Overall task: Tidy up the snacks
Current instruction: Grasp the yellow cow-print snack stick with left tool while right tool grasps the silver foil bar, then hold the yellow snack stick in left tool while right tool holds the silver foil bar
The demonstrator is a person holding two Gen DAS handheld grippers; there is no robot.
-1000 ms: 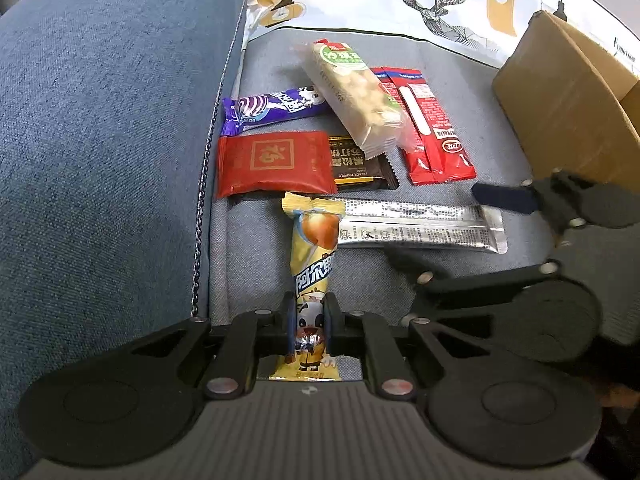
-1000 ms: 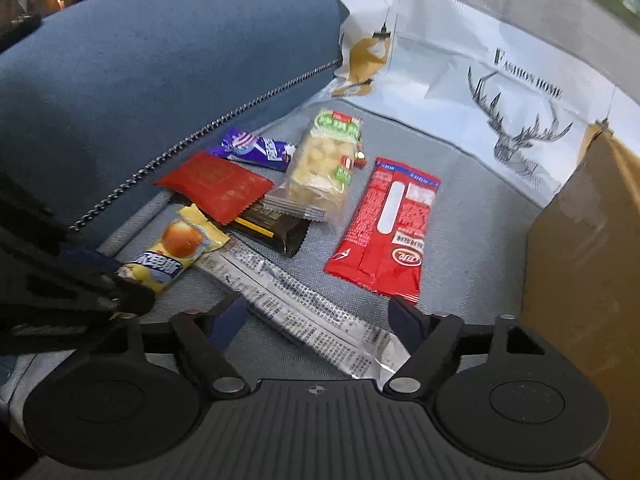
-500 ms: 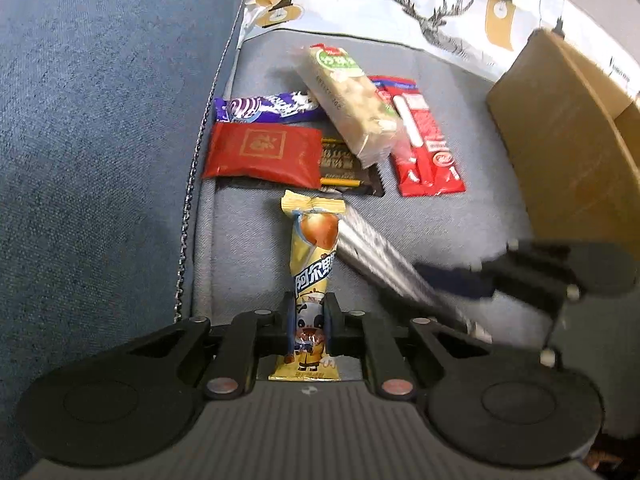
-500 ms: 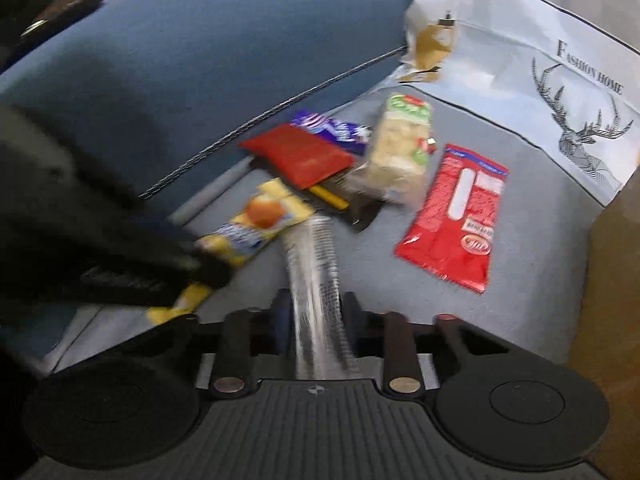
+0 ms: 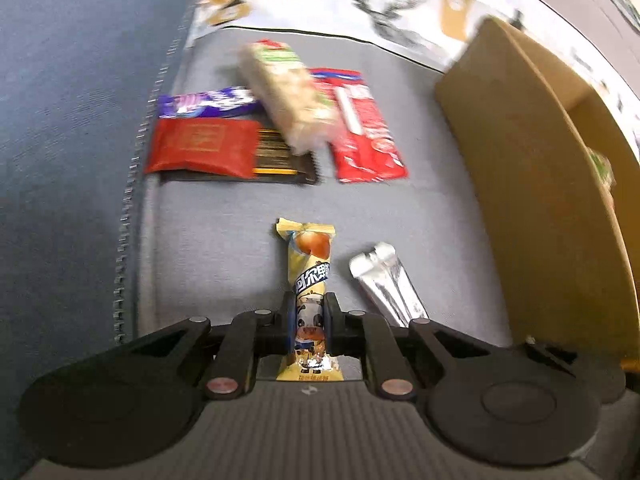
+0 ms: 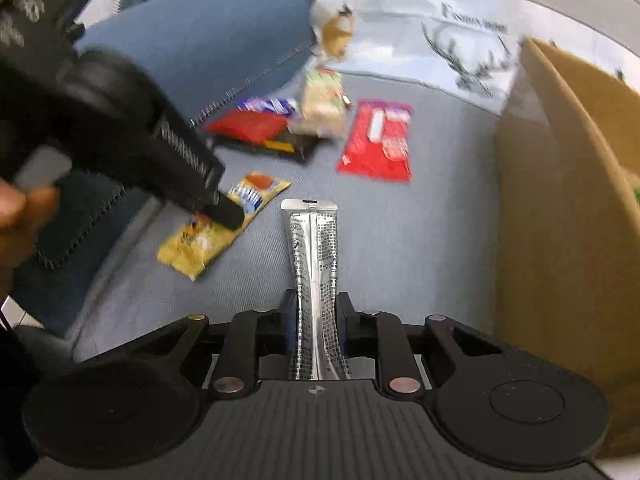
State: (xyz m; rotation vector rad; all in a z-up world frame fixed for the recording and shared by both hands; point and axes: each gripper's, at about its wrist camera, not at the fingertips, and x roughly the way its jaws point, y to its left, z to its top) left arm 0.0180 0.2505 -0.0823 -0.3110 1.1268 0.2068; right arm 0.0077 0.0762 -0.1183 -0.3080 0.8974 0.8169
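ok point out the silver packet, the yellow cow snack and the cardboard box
silver packet (image 6: 314, 264): right wrist view, middle of the foil body ahead of the fingers.
yellow cow snack (image 5: 311, 280): left wrist view, printed middle of the wrapper.
cardboard box (image 5: 532, 200): left wrist view, its bare outer wall.

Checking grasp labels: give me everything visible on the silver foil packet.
The silver foil packet is long, narrow and shiny, with small dark print and a flat crimped seal at its far end. The right gripper has its jaws shut on the near part, so the packet sticks out forward over the grey sofa seat. It looks slightly creased lengthwise. The yellow snack bar lies to its left, apart from it; the cardboard box stands to its right.
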